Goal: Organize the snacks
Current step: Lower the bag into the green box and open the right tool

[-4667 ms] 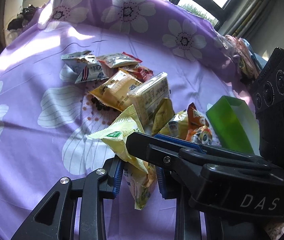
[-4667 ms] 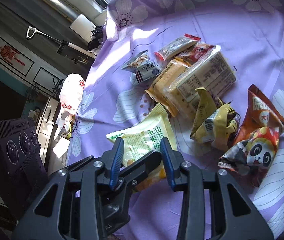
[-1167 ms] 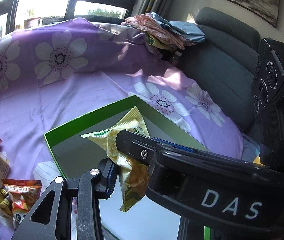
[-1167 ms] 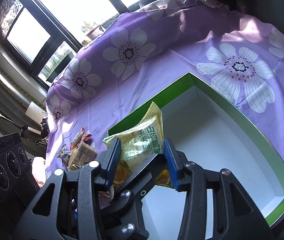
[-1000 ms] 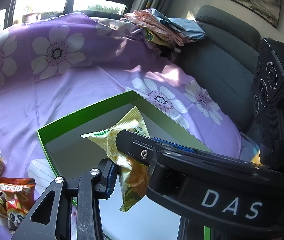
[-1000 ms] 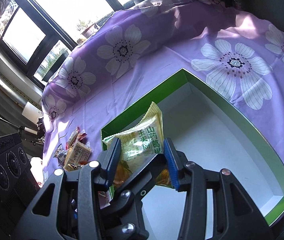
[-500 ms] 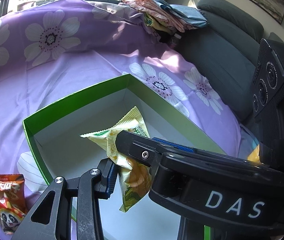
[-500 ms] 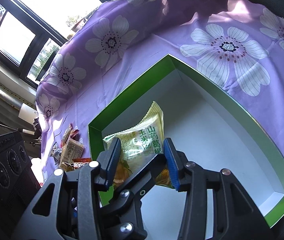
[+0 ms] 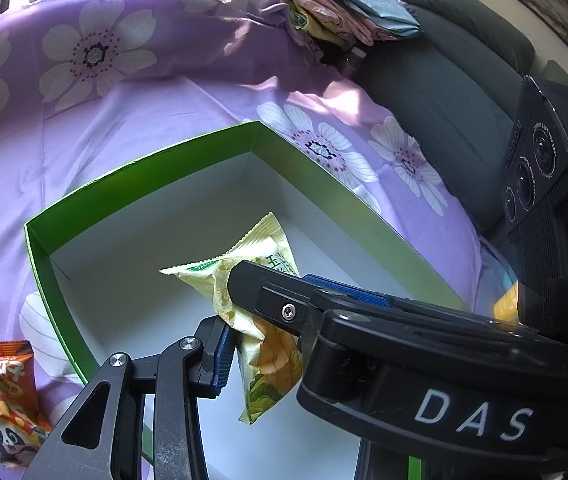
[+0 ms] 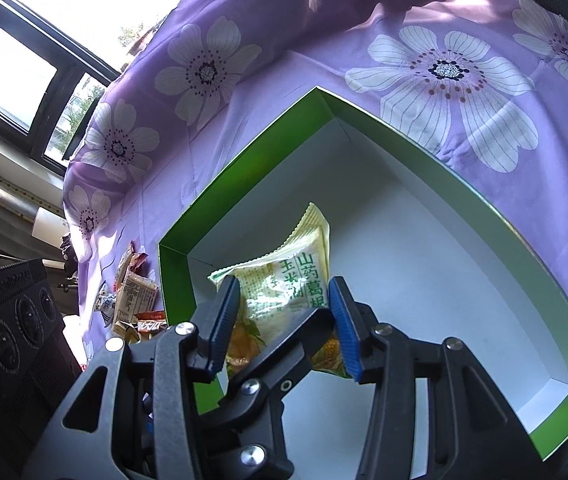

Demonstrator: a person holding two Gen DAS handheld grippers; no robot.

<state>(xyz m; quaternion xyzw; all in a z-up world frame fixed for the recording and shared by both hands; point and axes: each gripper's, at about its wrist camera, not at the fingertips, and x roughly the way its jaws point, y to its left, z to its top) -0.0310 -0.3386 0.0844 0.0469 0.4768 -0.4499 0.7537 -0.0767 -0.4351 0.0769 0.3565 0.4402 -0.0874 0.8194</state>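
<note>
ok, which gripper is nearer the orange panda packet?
Left. The left gripper is over the green box by the wall nearest the orange panda packet; the right gripper, fingers just opening around the yellow packet, enters from the opposite side.

Purple floral sheet [image 9: 132, 128] over the surface, grey sofa [image 9: 455, 92] behind w/ folded clothes [image 9: 335, 8], windows [image 10: 16, 68].

The right gripper [image 10: 284, 322], fingers [image 10: 226, 320] just easing apart, has a pale yellow snack packet [image 10: 284, 280] between them above the green box [image 10: 212, 196] on the purple flowered sheet [image 10: 443, 68].
</note>
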